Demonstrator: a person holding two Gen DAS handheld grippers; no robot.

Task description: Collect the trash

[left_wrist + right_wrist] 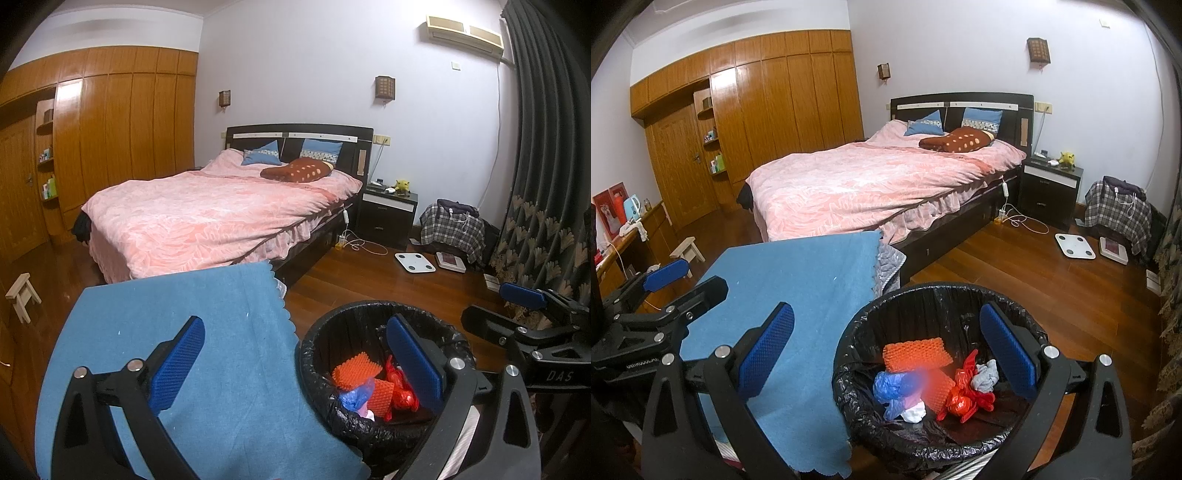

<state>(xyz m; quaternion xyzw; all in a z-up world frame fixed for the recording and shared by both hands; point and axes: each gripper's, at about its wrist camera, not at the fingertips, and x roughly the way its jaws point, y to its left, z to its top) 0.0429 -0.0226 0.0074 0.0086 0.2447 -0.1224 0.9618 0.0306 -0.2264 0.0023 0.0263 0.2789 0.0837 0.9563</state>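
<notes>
both hand-held grippers, left (pixel 295 362) and right (pixel 892 350), hang spread and empty over the bin (pixel 857 332).

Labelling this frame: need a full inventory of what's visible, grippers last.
trash bin: 1, black liner, floor beside the cloth
trash pieces: several, orange, red, blue, white, in bin
cloth: 1, blue, foreground surface
bed: 1, pink cover
pillows: 2 blue, 1 brown dotted
nightstand: 1, black
scale: 1, white, floor
wardrobe: 1, wood
stool: 1, pale
left gripper: open
right gripper: open
</notes>
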